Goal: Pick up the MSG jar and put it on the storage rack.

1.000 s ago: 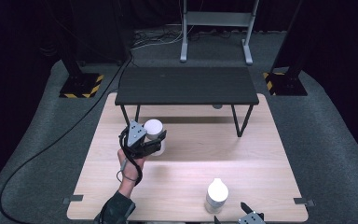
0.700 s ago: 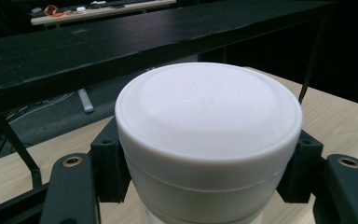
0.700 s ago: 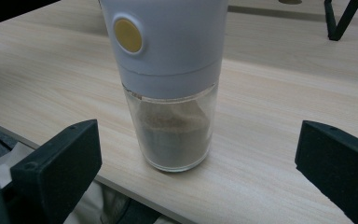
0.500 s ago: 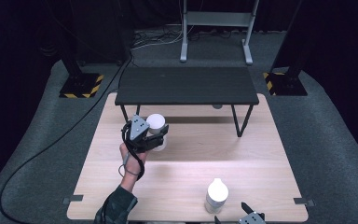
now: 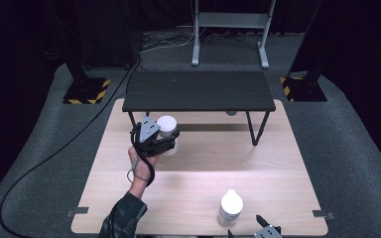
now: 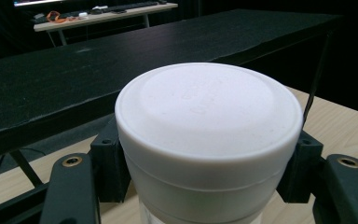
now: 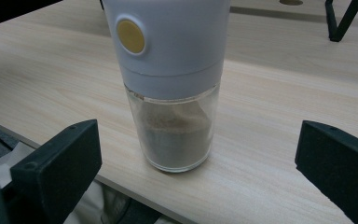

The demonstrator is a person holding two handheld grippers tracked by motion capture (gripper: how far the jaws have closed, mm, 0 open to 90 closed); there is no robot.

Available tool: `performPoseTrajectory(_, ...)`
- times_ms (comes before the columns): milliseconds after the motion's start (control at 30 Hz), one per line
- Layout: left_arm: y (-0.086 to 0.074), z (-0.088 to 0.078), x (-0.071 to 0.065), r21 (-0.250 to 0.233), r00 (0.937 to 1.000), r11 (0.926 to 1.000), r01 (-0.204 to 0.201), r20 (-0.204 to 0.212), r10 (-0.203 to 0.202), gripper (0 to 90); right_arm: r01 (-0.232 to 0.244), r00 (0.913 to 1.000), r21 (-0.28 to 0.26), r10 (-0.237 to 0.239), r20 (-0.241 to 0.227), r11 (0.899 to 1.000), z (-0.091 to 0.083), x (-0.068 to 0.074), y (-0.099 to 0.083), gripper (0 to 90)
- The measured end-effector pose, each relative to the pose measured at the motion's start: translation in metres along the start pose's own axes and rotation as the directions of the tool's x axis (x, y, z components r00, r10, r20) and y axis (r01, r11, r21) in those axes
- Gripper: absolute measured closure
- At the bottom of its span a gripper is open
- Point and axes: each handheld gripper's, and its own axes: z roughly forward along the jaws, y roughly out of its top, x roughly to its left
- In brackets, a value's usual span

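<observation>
My left gripper [image 5: 164, 140] is shut on a jar with a white lid [image 5: 166, 126], held upright just in front of the low black table [image 5: 198, 91]. In the left gripper view the black pads [image 6: 108, 161] press the jar [image 6: 208, 121] from both sides just under its lid. A grinder [image 5: 230, 207] with a white top stands near the wooden table's front edge. The right gripper view shows its yellow button and its clear base [image 7: 177, 135] part-filled with brown powder. My right gripper [image 5: 264, 232] [image 7: 198, 154] is open at the table's edge, with the grinder a little ahead of its jaws.
The low black table stands on thin legs [image 5: 253, 130] at the back of the wooden table [image 5: 278, 163]. A black cable [image 5: 54, 158] runs across the grey floor on the left. Yellow-striped stand bases [image 5: 87, 91] sit at both back corners.
My left gripper has carried the jar slightly toward the black table. The right gripper and the grinder have stayed where they were.
</observation>
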Motion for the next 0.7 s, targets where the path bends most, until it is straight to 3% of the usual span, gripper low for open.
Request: performPoseTrajectory(700,0.018,0.011,0.002,0.002,1.0,1.0,-0.002,-0.007,0.002,34.3,-0.005,1.0,0.003,0.005,-0.003,1.0,0.001,-0.001,0.0,0.0)
